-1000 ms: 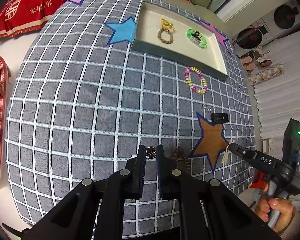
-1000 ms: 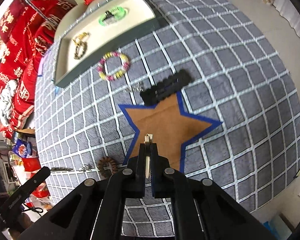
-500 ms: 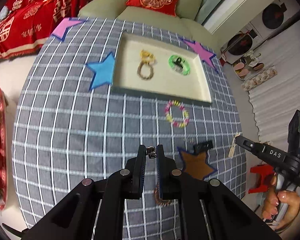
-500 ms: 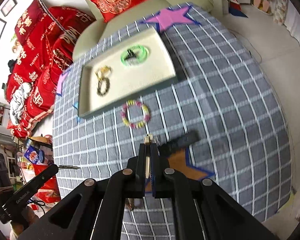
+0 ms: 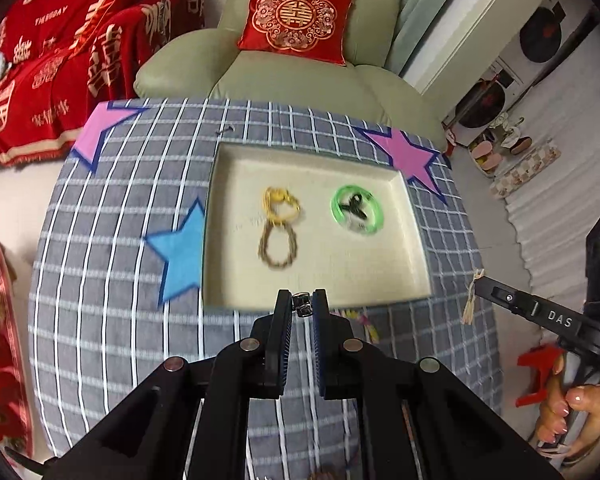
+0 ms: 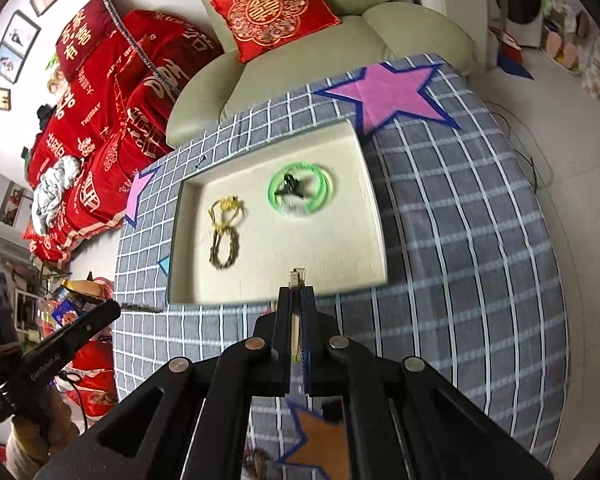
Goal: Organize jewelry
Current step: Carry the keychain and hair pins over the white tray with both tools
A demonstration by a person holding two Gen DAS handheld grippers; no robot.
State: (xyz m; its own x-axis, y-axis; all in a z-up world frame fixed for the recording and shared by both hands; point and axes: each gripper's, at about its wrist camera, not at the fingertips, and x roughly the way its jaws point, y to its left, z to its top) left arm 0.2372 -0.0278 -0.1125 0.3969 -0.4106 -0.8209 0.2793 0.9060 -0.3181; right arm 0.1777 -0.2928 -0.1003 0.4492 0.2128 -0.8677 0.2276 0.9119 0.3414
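— Both claws loaded? 
— Yes: left claw [image 5: 302, 305] pinches a small silver clip [image 5: 301, 305]; right claw [image 6: 298, 289] clenches a thin pale piece [image 6: 298, 276]. 
— Done so far? 
— Cream tray [image 5: 414, 216] at twelve o'clock holds gold bracelet [image 5: 281, 206], brown bracelet [image 5: 278, 246], green bangle [image 5: 356, 210]. These two remain, plus a beaded bracelet [image 5: 364, 320] at five o'clock.
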